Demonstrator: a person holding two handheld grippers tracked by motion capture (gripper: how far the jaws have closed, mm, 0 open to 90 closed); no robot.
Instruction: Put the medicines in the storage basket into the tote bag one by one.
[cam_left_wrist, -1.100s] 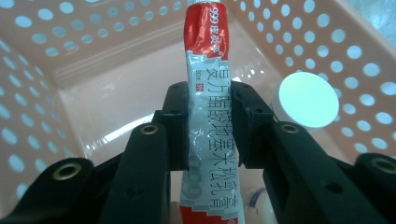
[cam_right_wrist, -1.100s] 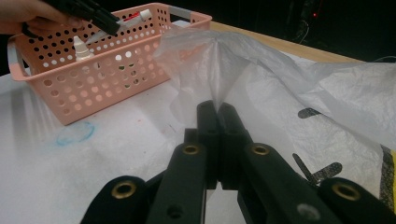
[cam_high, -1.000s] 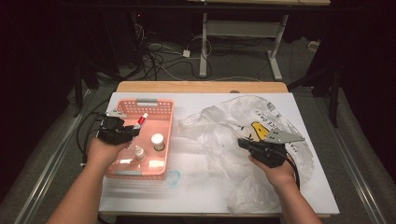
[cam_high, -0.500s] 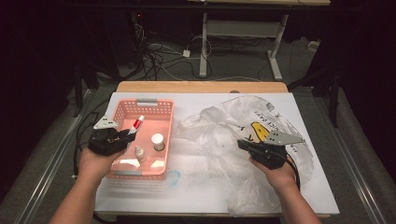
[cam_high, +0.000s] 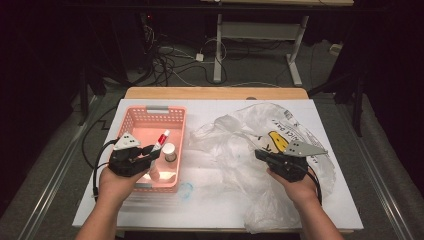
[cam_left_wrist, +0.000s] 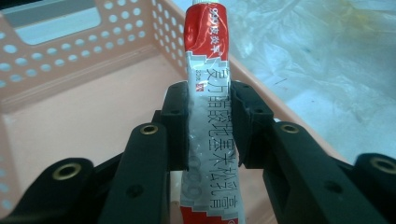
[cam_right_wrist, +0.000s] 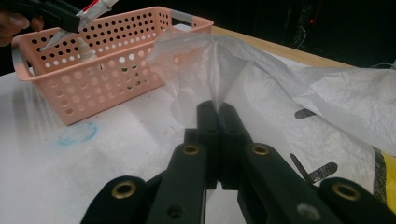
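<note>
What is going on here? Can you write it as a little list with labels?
left hand-held gripper: shut on the red and silver tube, held over the pink basket
right hand-held gripper: shut on a pinch of the clear plastic bag
in the basket: a small white-capped bottle and another small bottle
table: white, with a blue scribble near the basket
bag position: spread to the right of the basket
</note>
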